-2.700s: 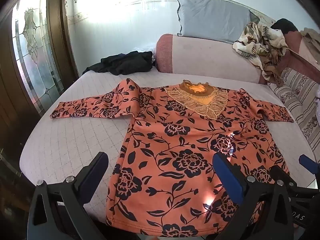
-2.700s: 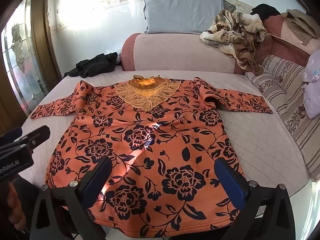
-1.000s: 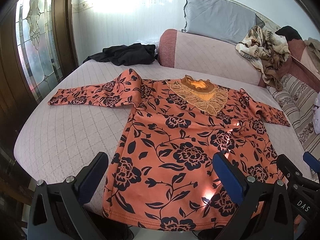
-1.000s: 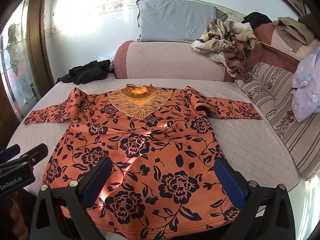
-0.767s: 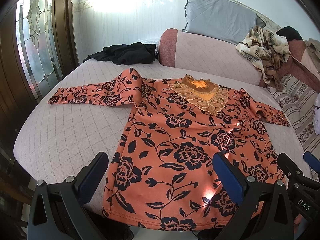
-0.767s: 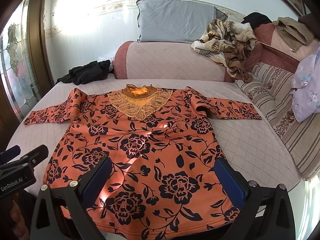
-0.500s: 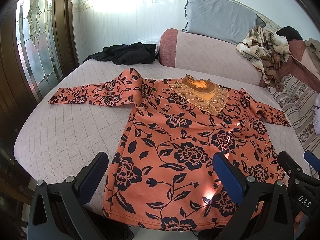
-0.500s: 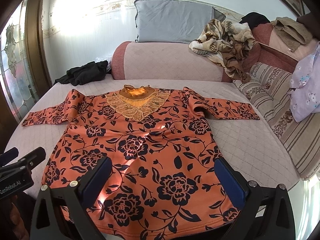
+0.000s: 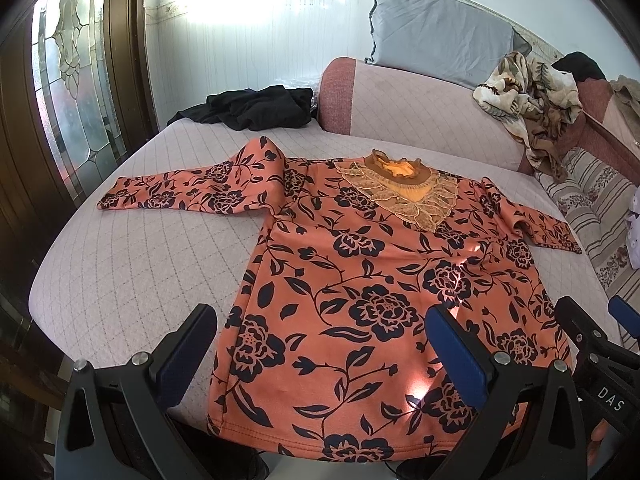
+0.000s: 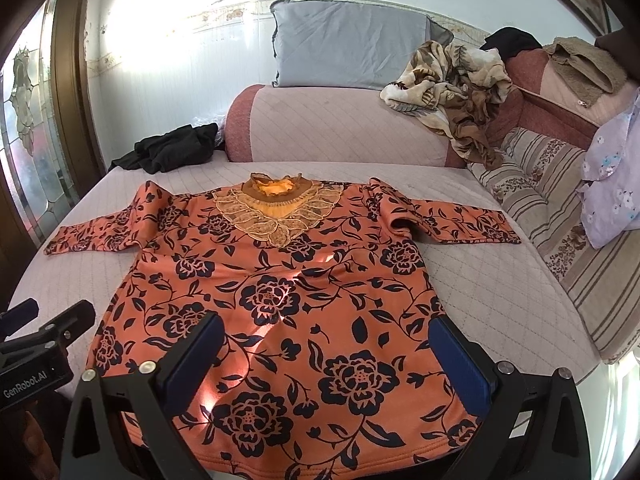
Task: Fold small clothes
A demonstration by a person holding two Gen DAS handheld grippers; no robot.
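An orange long-sleeved top with black flowers [image 9: 360,280] lies flat and face up on the quilted pink bed [image 9: 132,264], both sleeves spread out and its lace collar [image 9: 400,188] toward the far side. It also shows in the right wrist view [image 10: 280,300]. My left gripper [image 9: 320,344] is open and empty, held above the hem at the near left. My right gripper [image 10: 324,348] is open and empty above the hem at the near right. Each gripper shows at the edge of the other's view.
A black garment [image 9: 256,110] lies at the bed's far left corner. A pink bolster [image 10: 340,128] with a grey pillow [image 10: 348,48] and a crumpled patterned blanket [image 10: 452,80] runs along the back. A striped cushion [image 10: 560,216] borders the right side. A stained-glass door [image 9: 68,112] stands at left.
Both grippers have drawn slightly back and up from the top, so more of the bed shows. The top has not moved. Both grippers have stayed open.
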